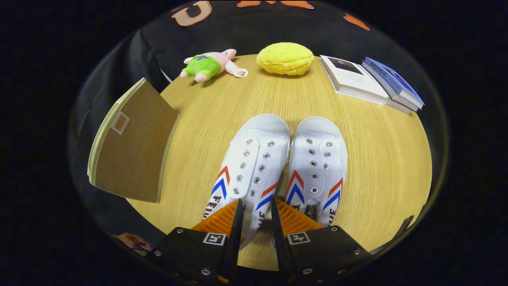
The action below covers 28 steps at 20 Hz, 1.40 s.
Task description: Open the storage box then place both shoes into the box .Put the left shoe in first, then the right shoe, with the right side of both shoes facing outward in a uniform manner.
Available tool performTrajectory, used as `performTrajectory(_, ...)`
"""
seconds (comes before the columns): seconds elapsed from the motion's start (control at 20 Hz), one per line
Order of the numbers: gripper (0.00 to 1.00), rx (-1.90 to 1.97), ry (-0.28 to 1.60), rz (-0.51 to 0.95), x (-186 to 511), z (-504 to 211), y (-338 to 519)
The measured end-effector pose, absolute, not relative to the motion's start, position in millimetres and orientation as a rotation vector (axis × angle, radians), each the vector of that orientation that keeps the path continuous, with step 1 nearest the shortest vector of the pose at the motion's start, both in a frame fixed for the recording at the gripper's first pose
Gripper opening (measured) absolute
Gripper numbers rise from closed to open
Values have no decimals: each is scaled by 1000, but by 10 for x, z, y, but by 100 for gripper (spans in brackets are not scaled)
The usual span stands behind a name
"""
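On the desk (377, 167) | two white shoes side by side mid-desk, toes pointing away | hand-held gripper (256, 210) narrowly parted around left shoe's (250, 167) inner heel edge, not clamped | right shoe (317, 163) alongside | storage box (131, 143) at left edge, apparently closed | step, likely: picking left shoe; box needs opening.

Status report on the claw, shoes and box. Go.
Claw open, fingers straddling left shoe's heel side. Right shoe alongside, touching. Storage box lid shut. Nothing blocking.
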<state>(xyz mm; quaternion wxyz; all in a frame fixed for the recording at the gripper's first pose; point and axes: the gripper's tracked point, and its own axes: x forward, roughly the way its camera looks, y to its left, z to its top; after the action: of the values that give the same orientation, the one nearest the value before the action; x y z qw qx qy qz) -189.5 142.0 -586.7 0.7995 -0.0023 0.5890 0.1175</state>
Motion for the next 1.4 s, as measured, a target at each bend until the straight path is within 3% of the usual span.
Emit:
performTrajectory(0.1, 34, 28, 1277, 237, -1879, -5951, 1447)
performTrajectory(0.35, 32, 233, 1313, 204, -1811, -6032, 1529)
performTrajectory(0.45, 22, 303, 1326, 188, -1837, -6013, 1502)
performTrajectory(0.5, 12, 342, 1344, 166, -1838, -6006, 1494)
performTrajectory(0.6, 6, 379, 1360, 132, -1831, -5958, 1491)
performTrajectory(1.05, 6, 488, 1224, 239, -1402, -5102, 2158)
performTrajectory(1.4, 5, 502, 1098, 413, -1076, -4099, 2948)
